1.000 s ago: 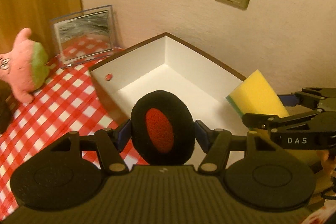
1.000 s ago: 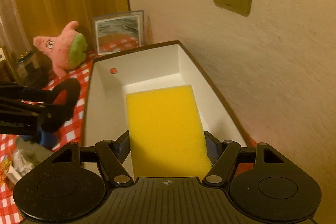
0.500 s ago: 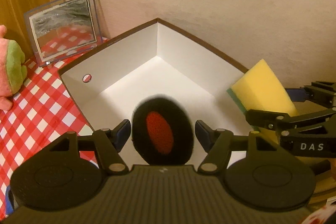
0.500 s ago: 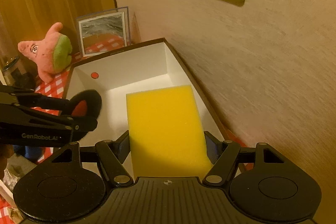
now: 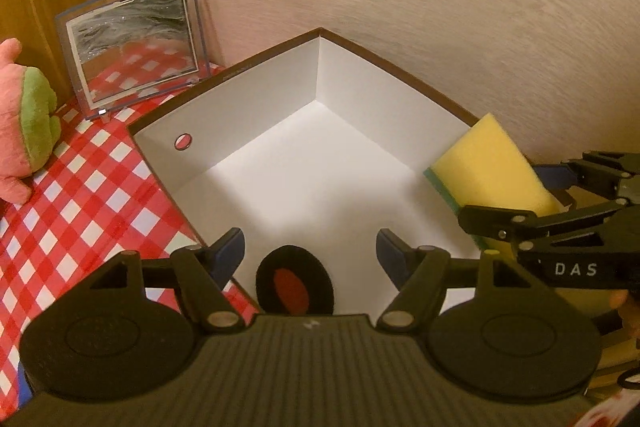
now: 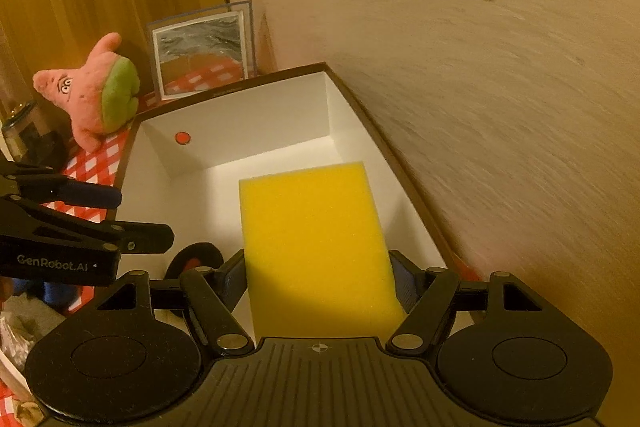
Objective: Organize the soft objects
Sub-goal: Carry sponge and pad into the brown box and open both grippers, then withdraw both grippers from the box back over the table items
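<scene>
Checked red-and-white tablecloth (image 5: pixel 80 211) bearing a white-lined cardboard box (image 5: pixel 256 115): left gripper (image 5: pixel 310 253), jaws just opened wide, above the fuzzy black-and-red earpad (image 5: pixel 294 285), its near edge hidden, on the box floor; right gripper (image 6: pixel 318 277) pinching the porous yellow sponge (image 6: pixel 316 235).

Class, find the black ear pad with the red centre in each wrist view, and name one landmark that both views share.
Left wrist view: the black ear pad sits low in the middle, in the white box, between the open jaws, touching neither.
Right wrist view: it shows only in part at lower left, behind a linkage.
Shared landmark: the red dot on the box's end wall.
</scene>
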A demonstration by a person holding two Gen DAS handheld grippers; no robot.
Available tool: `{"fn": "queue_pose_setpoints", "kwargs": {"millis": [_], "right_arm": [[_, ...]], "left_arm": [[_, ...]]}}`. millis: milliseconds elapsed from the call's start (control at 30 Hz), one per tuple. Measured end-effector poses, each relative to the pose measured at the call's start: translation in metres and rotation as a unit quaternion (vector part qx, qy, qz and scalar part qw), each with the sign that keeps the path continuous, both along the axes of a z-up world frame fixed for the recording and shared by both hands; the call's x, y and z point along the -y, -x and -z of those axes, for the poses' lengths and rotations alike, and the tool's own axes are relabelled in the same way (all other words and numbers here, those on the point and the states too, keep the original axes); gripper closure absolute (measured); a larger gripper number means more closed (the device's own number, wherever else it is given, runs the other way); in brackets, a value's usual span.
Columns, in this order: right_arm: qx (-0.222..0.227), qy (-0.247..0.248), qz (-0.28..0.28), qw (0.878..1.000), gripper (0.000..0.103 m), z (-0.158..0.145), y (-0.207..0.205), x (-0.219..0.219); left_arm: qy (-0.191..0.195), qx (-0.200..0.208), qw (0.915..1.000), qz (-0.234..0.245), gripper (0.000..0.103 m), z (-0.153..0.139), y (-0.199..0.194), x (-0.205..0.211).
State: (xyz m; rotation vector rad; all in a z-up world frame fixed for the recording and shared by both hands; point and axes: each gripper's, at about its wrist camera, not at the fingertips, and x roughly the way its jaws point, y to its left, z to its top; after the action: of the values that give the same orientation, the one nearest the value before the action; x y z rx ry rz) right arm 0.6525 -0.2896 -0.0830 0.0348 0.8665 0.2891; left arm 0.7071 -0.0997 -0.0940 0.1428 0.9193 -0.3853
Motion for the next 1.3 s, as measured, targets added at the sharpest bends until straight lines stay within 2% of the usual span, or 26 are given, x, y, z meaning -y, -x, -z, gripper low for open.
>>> {"fn": "queue_pose_setpoints", "kwargs": {"millis": [200, 700, 1000, 1133, 1300], "right_arm": [[0.004, -0.006, -0.005, 1.000, 0.021, 0.000, 0.002, 0.000], [-0.003, -0.025, -0.003, 1.000, 0.021, -0.010, 0.026, 0.016], [0.012, -0.036, -0.007, 0.999, 0.021, -0.024, 0.052, 0.015], [0.020, -0.042, -0.009, 0.999, 0.021, -0.032, 0.073, 0.009], [0.025, -0.056, -0.016, 0.998, 0.021, -0.043, 0.102, -0.001]], "left_arm": [[-0.004, 0.003, 1.0000, -0.002, 0.033, -0.004, 0.006, 0.000], [0.007, 0.018, 0.9998, -0.011, 0.033, -0.026, 0.045, 0.000], [0.016, 0.039, 0.9983, -0.040, 0.033, -0.044, 0.088, -0.022], [0.015, 0.053, 0.9969, -0.056, 0.033, -0.050, 0.114, -0.038], [0.017, 0.052, 0.9956, -0.076, 0.033, -0.055, 0.147, -0.061]]}}
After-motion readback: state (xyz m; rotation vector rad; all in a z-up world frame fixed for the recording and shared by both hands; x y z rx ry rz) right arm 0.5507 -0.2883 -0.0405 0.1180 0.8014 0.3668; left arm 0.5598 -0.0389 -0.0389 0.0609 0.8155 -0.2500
